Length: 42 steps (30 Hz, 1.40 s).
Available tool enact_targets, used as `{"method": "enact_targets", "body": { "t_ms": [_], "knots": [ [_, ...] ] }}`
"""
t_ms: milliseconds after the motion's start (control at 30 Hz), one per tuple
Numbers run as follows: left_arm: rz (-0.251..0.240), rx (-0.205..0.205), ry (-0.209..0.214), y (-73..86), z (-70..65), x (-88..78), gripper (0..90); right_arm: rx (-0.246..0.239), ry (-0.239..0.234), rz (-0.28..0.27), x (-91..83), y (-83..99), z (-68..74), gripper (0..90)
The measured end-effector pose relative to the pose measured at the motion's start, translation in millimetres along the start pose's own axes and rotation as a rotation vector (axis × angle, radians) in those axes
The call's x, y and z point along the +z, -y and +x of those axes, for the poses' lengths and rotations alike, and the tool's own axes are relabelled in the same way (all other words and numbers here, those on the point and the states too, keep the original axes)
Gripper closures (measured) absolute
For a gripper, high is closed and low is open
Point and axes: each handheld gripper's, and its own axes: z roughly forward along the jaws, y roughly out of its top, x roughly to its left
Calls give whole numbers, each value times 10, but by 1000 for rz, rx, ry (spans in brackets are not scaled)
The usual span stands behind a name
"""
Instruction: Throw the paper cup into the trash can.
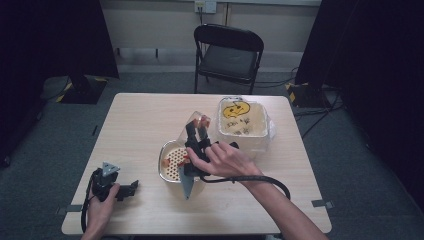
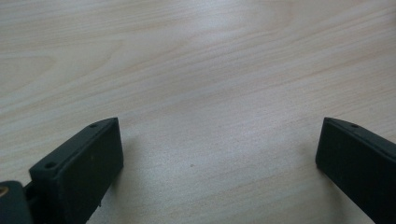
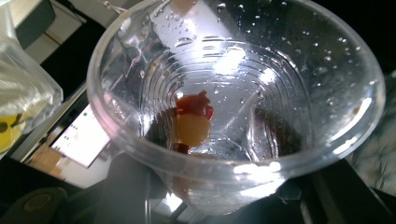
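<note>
right hand-held gripper point(image 1: 199, 131): squeezes clear plastic cup point(image 3: 233, 98), tipped mouth-down just above strainer bowl point(image 1: 172, 161) | one fruit bit point(image 3: 192, 122) stuck at cup bottom | left hand-held gripper point(image 2: 219, 154): jaws wide apart, holding nothing, resting on tabletop point(image 1: 140, 120), farther from bowl

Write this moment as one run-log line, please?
right tongs: shut on clear cup, tipped over strainer bowl | cup: one fruit piece left | left tongs: open, on table

- The dark handwriting point(image 1: 239, 124) on the white square tub with the yellow pumpkin face is too small to read.
- The clear plastic cup point(image 3: 243, 107) hides the right gripper's jaws.
</note>
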Motion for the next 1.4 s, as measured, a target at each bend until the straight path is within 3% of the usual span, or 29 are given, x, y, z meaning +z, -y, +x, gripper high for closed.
{"method": "enact_targets", "body": {
  "t_ms": [133,233,367,433,467,567,633,700,733,767,800,933,967,1000,1033,1067,1100,1133,1167,1200,1233,1267,1300,1333,1367,1400],
  "knots": [
    [0,0,0,0,0,0,3,55,-13,19,29,7,-27,517],
    [0,0,0,0,0,0,3,31,-4,9,30,4,-8,517],
    [0,0,0,0,0,0,3,76,-28,35,71,59,-11,517],
    [0,0,0,0,0,0,3,140,-79,33,71,86,-14,516],
    [0,0,0,0,0,0,3,140,-79,33,71,86,-14,516],
    [0,0,0,0,0,0,3,241,-130,37,88,111,-26,516],
    [0,0,0,0,0,0,3,340,-178,30,114,146,-62,516],
    [0,-1,1,0,0,1,3,499,-246,30,138,205,-104,516],
    [0,0,0,0,0,0,3,540,-257,20,159,238,-125,516],
    [0,0,0,0,0,0,3,540,-257,20,159,238,-125,516],
    [0,0,0,0,0,0,3,668,-327,19,178,287,-149,515],
    [0,0,0,0,0,0,3,928,-436,-17,215,428,-180,515],
    [0,0,0,0,0,0,3,928,-436,-17,215,428,-180,515],
    [0,0,0,0,0,0,3,990,-452,-30,227,470,-181,515],
    [0,0,0,0,0,1,3,1128,-513,-45,245,545,-180,515],
    [0,0,0,0,0,1,3,1128,-513,-45,245,545,-180,515],
    [0,0,0,0,0,0,3,1253,-561,-67,254,612,-185,515],
    [0,0,0,0,0,0,3,1324,-586,-80,259,640,-180,515],
    [0,0,0,0,0,0,3,1380,-599,-96,268,672,-174,516],
    [0,0,0,0,0,0,3,1380,-599,-96,268,672,-174,516],
    [0,0,0,0,0,0,3,1429,-617,-108,275,703,-164,516],
    [0,0,0,0,0,0,3,1514,-649,-136,292,752,-142,516],
    [0,0,0,0,0,0,3,1514,-649,-136,292,752,-142,516],
    [0,0,1,0,0,0,3,1601,-668,-151,294,783,-127,517],
    [0,0,0,0,0,0,3,1637,-670,-154,292,794,-122,518],
    [0,0,0,0,0,0,3,1637,-670,-154,292,794,-122,518]
  ]
}}
